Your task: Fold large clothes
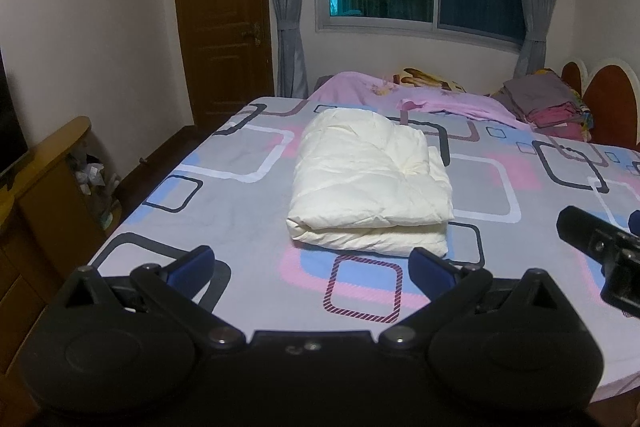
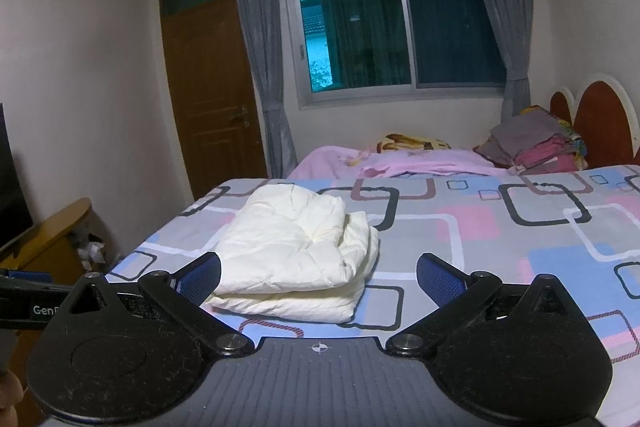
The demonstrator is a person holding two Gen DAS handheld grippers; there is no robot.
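Left wrist view showed the left gripper (image 1: 311, 265) with its blue-padded fingers (image 1: 191, 266) spread wide and holding nothing, hovering above the near edge of the bed (image 1: 224, 195). At 12 o'clock from it, a cream padded garment (image 1: 370, 183) lay folded into a thick rectangular bundle on the patterned sheet, apart from both tools. At 3 o'clock, part of the right gripper (image 1: 600, 251) entered the frame, black and clear of the fabric.

From the right wrist view, the right gripper (image 2: 318, 277) was likewise spread, nothing between its pads, and the cream padded garment (image 2: 298, 251) sat at about 11 o'clock, just beyond the left-hand fingertip. Whether that fingertip touched the bundle could not be told. A pink blanket (image 2: 400, 159) lay bunched at 12 o'clock along the far side of the bed (image 2: 500, 227), and a stack of folded clothes (image 2: 532, 143) rested at 2 o'clock beside the headboard (image 2: 604, 119).
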